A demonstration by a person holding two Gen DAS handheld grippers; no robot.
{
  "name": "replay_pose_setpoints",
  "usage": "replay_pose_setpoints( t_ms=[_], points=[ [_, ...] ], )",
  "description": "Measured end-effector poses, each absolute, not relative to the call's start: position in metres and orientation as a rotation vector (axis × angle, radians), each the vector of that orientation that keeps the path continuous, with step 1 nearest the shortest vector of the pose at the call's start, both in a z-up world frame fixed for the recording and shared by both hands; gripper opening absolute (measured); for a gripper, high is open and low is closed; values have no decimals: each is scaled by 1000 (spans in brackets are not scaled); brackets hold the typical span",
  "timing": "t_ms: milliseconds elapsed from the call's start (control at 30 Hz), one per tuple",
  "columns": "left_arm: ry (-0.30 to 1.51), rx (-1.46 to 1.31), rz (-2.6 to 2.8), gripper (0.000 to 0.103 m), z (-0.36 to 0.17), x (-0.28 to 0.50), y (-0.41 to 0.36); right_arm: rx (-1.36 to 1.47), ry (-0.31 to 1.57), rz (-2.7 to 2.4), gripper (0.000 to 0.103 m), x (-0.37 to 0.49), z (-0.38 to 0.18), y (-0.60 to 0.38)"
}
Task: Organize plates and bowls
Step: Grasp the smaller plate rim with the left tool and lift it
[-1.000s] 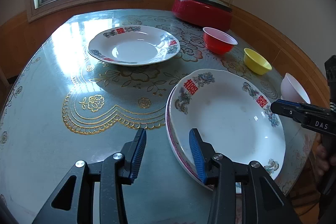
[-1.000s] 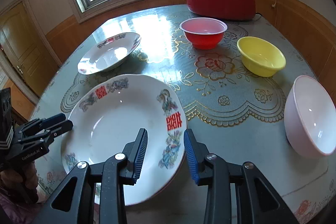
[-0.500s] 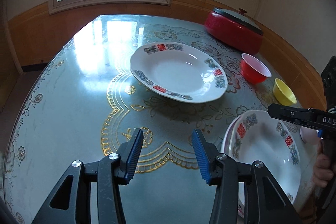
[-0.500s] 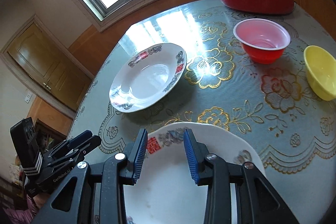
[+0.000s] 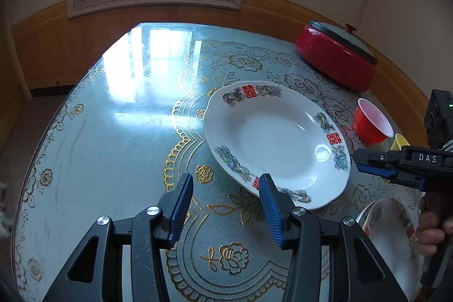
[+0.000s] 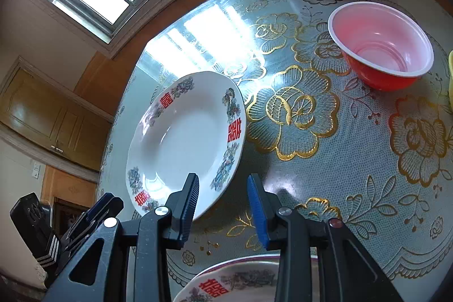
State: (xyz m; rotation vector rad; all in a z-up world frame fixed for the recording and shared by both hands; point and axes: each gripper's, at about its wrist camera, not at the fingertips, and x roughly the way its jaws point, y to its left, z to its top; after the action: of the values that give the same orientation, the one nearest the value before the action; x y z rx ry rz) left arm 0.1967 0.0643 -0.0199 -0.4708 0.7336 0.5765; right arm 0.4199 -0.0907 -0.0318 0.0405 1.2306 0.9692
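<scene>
With plate (image 5: 271, 137) ahead on table (image 5: 113, 137), both hand-held grippers — left (image 5: 226, 205), right (image 6: 222, 205) — released, empty.

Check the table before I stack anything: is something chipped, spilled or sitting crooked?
Nothing stands out. The lone plate sits flat and whole on the table, the red bowl stands upright and empty, and the near plate shows no damage where visible. No spills.

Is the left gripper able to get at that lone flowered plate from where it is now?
Probably yes: the left gripper is open, nothing lies between it and the plate, whose near rim sits just ahead.
</scene>
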Motion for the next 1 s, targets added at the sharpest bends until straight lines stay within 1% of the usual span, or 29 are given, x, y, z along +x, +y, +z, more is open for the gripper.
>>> replay_pose_setpoints(
  t_ms=[233,567,600,667,700,733,767,1000],
  points=[
    [733,-501,543,51,-29,220,98,65,1242,936,36,435,-40,-72],
    [784,-476,490,50,-46,268,129,45,1272,952,35,442,-62,-46],
    [788,-483,483,49,-48,272,132,41,1274,958,31,442,-64,-43],
    [795,-465,500,36,-51,279,133,16,1264,976,26,440,-67,-36],
    [796,-437,523,32,-51,279,132,-9,1247,968,25,439,-65,-36],
    [791,-435,518,32,-51,277,131,-36,1235,962,24,437,-64,-34],
    [785,-445,513,31,-52,274,131,-61,1226,956,20,436,-64,-34],
    [777,-450,499,29,-53,245,111,-111,1215,995,21,429,-63,-36]
  ],
)
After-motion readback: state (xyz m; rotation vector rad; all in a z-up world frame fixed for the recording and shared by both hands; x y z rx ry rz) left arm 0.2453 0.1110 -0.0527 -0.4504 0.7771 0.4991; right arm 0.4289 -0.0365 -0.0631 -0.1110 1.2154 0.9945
